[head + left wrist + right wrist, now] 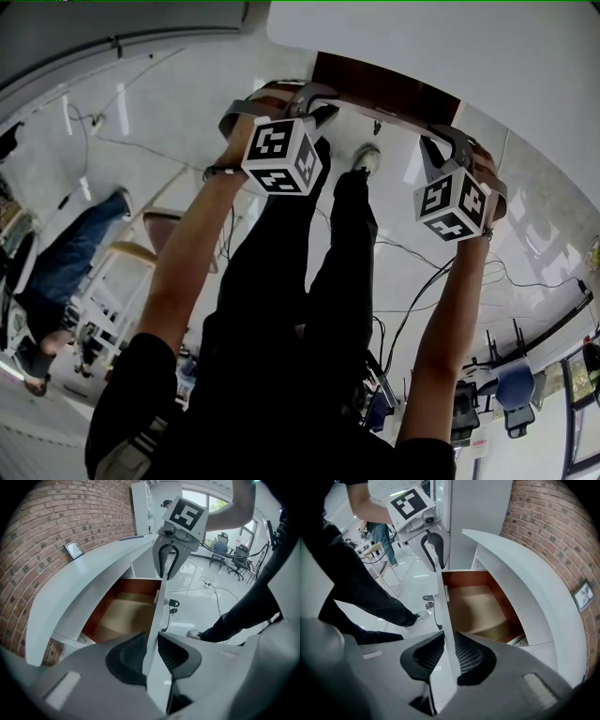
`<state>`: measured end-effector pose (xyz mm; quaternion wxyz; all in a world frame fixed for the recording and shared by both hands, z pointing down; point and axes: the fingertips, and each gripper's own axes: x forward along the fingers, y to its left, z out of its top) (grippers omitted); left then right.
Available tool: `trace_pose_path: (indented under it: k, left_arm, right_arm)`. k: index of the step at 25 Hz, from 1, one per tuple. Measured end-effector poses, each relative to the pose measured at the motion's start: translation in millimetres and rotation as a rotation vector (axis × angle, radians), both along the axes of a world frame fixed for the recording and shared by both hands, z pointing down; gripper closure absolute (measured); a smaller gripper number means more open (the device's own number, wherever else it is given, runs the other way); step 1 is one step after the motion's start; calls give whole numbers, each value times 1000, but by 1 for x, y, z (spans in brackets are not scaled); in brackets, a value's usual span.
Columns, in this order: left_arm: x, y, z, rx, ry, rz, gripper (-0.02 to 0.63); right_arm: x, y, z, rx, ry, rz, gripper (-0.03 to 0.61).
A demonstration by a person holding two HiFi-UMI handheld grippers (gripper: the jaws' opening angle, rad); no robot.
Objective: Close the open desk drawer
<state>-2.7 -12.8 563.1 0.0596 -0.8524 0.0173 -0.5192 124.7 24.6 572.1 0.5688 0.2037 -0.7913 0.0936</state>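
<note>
fingers [130, 654]: left gripper [151, 642] and right gripper [449, 642] clamp drawer front [159, 611] | drawer [476, 609] open

The drawer [384, 89] is seen steeply from overhead, and its front panel [158, 620] is shared closely, from opposite ends, by both gripper views.

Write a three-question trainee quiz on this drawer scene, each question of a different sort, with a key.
1. True or false: the drawer is already pushed fully shut.
2. The left gripper and the right gripper are each shut on: A the drawer's front panel; B a mug; C a cloth.
3. Fill in: the wall behind the desk is built of ____.

Key: 1 false, it stands open and its brown inside shows. 2 A. 3 brick.
</note>
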Motion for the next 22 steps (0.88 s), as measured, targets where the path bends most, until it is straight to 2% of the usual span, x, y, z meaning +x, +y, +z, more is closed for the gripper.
trace_pose_path:
  k: [22]
  left_arm:
    - [12, -18, -3, 28, 19, -43, 522]
  right_arm:
    - [13, -22, -3, 42, 19, 16, 499]
